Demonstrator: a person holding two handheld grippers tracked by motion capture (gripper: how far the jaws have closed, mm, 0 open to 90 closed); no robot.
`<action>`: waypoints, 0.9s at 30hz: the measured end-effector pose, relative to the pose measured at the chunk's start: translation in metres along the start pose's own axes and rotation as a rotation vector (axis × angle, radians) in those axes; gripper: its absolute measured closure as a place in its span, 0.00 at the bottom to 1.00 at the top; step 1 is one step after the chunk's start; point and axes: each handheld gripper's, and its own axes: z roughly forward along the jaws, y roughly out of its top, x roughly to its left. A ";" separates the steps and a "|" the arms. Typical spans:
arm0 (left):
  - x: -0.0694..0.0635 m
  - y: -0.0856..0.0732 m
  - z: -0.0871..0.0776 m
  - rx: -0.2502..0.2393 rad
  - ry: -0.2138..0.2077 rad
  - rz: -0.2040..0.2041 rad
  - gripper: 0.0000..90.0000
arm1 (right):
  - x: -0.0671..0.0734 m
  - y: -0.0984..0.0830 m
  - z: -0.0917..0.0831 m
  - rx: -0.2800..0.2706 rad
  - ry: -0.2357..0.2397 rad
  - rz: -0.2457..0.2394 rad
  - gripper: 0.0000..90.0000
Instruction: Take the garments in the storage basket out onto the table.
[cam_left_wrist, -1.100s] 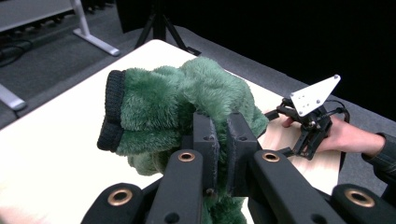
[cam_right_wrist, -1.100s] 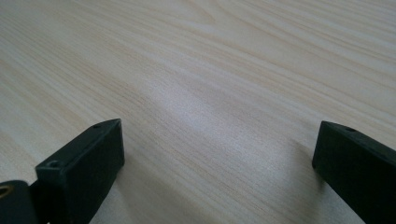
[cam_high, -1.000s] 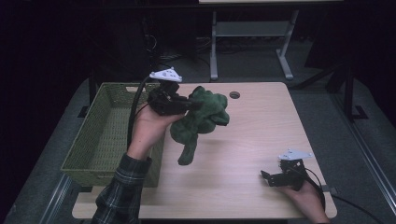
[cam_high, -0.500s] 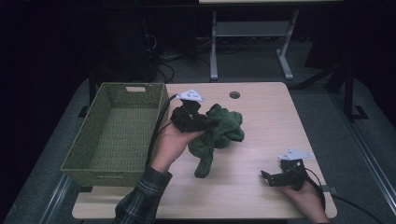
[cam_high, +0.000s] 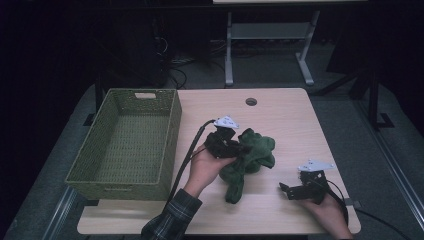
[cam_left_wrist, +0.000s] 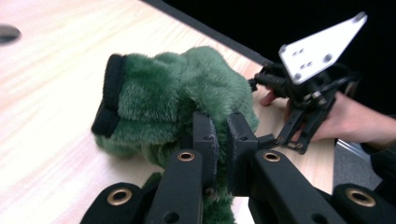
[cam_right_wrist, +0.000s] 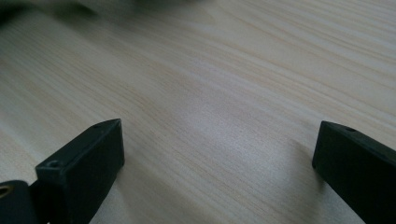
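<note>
Jaws of L gripper (cam_left_wrist: 218, 128) clamped on green plush toy (cam_high: 252, 155); R gripper (cam_right_wrist: 217, 140) jaws wide, nothing between.

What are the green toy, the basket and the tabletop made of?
Green stuffed toy: plush fabric, judging by its fuzzy pile. Olive rectangular basket: woven, wicker or plastic, can't tell which. Pale table: wood or wood-look laminate, matte, straight grain lines.
</note>
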 end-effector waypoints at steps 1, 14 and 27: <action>0.002 -0.004 0.006 0.011 -0.002 -0.006 0.94 | 0.000 0.000 0.000 0.000 0.001 0.001 0.02; 0.022 -0.034 0.058 0.106 0.004 -0.010 0.93 | 0.000 0.000 0.000 0.000 0.001 0.000 0.02; 0.008 -0.029 0.025 0.075 0.021 0.072 0.59 | 0.000 0.000 0.000 0.000 0.000 -0.001 0.02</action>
